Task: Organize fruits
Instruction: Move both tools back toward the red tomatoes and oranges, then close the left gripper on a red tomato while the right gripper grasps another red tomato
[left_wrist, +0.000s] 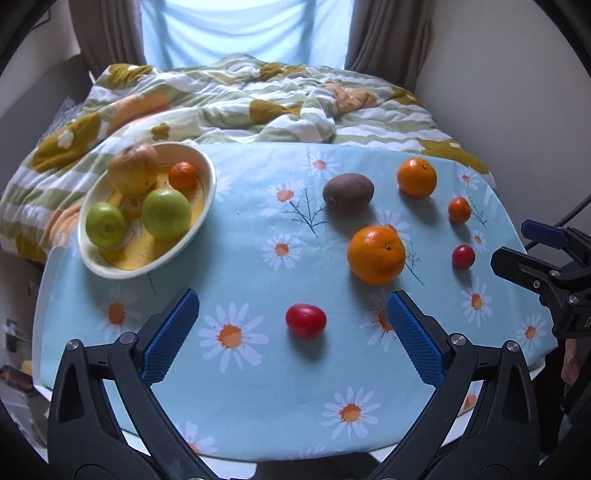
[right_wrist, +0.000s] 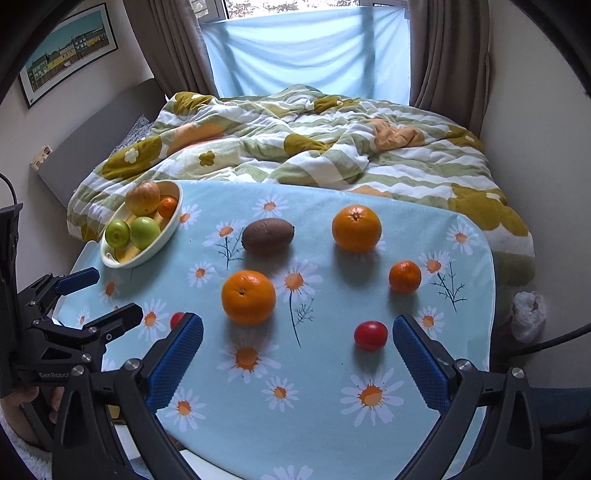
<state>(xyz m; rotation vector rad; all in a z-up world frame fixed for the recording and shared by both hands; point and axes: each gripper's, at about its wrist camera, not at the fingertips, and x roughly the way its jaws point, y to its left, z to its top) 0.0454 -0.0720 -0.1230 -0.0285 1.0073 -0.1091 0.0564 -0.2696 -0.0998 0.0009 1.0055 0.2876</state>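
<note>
**Fruit sorting: 4 in the bowl, 6 on the table**

We count 4 fruits in the bowl (left_wrist: 210, 184) at the far left of the table (left_wrist: 243, 373): 2 green apples (left_wrist: 167, 214), 1 yellowish-red apple (left_wrist: 133, 169) and 1 small orange (left_wrist: 183, 175). That much we judge done, if the bowl is the target

Loose on the daisy cloth, well apart from the bowl:
- kiwi (left_wrist: 348, 192), far middle
- 2 large oranges, near one (left_wrist: 376, 254), far one (left_wrist: 416, 177)
- 1 little mandarin (left_wrist: 459, 209), right side
- 2 red tomatoes, one (left_wrist: 306, 320) near the front edge, the other (left_wrist: 463, 256) to the right

Left gripper (left_wrist: 291, 332): jaws spread wide, holding nothing; the front tomato sits between its blue pads (left_wrist: 170, 332), not touched. Right gripper (right_wrist: 297, 354): also spread wide and empty, hovering above the near edge with the right-hand tomato (right_wrist: 371, 335) just ahead of its right pad

Our reading: less than half finished, 6 pieces left. The front tomato looks like the left gripper's likely next pick; it is small, smooth and may roll under a hard squeeze

Behind the table a rumpled quilt (right_wrist: 295, 147) covers the bed
</note>
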